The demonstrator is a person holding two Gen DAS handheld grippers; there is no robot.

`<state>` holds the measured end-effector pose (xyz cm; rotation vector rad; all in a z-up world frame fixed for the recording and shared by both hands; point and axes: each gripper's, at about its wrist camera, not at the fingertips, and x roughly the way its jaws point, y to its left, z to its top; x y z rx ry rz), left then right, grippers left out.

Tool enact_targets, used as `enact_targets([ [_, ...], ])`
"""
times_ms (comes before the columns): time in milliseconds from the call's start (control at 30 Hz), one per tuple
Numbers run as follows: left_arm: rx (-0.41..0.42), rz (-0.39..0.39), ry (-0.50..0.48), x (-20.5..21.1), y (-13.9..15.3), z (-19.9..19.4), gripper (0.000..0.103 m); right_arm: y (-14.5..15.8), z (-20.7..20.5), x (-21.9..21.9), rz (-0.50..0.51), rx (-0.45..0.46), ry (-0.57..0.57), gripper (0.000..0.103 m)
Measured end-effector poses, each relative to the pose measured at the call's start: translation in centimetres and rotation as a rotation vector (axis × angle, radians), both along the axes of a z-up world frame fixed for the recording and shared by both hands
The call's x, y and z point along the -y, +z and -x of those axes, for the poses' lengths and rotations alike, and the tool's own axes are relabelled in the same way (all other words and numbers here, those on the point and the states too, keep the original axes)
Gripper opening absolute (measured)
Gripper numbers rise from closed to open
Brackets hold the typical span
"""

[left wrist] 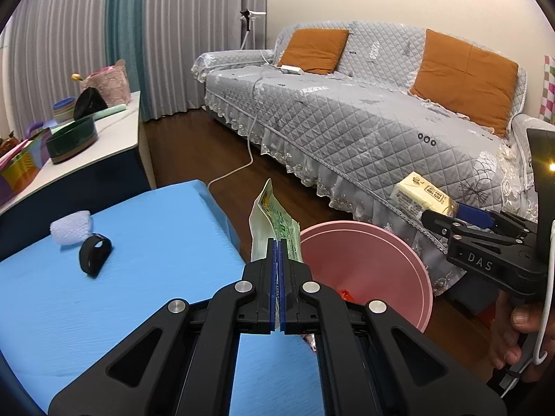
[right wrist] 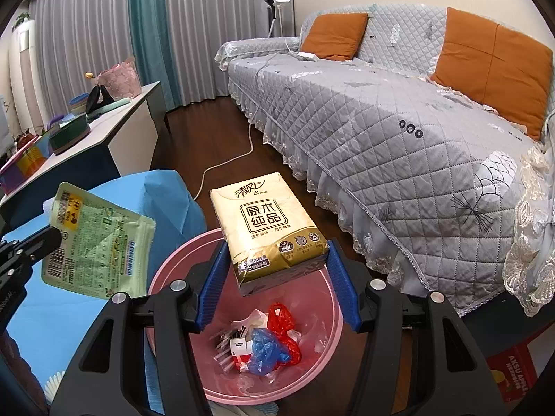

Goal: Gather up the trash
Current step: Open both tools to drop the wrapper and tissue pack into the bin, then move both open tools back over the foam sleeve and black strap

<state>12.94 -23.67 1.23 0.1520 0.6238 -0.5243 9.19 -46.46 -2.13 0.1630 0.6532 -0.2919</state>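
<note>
- Blue-padded right gripper (right wrist: 277,270): clamped on tissue pack (right wrist: 269,228), above pink bin (right wrist: 333,315); shallow hold may slip.
- Left gripper (left wrist: 277,263): pinching green wrapper (left wrist: 274,222) beside rim; early release risks landing on bench (left wrist: 121,294).

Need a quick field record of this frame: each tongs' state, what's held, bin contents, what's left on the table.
left tongs: shut on flat green printed pouch
right tongs: shut on cream-and-gold tissue pack, held above the bin
bin: round pink plastic bin on the floor beside the table
bin contents: red bag, blue bag, paper scraps
table: blue-covered table with black ring-shaped object and white mesh pad
</note>
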Motion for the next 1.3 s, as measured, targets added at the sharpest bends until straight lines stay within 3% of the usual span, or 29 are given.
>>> enact_targets([
  [533, -0.044, 0.009, -0.054, 1.7, -0.8, -0.1, 0.002, -0.7, 0.5, 1.3, -0.009, -0.019, -0.010, 0.057],
  [600, -0.067, 0.014, -0.056, 1.6, -1.1, -0.4, 0.010, -0.9, 0.4, 1.1, -0.013, -0.032, 0.002, 0.058],
  [700, -0.096, 0.038, -0.027, 0.9, -1.2, -0.9, 0.018, -1.1, 0.4, 1.0, 0.001, -0.041, -0.003, 0.067],
  [1000, -0.110, 0.080, 0.051, -2.2, -0.6, -1.7, 0.018, -0.7, 0.6, 0.4, -0.013, -0.033, -0.012, 0.067],
  [1300, -0.064, 0.082, 0.153, -8.0, 1.1, -1.8, 0.018, 1.3, 0.0, -4.1, 0.004, 0.022, 0.058, 0.066],
])
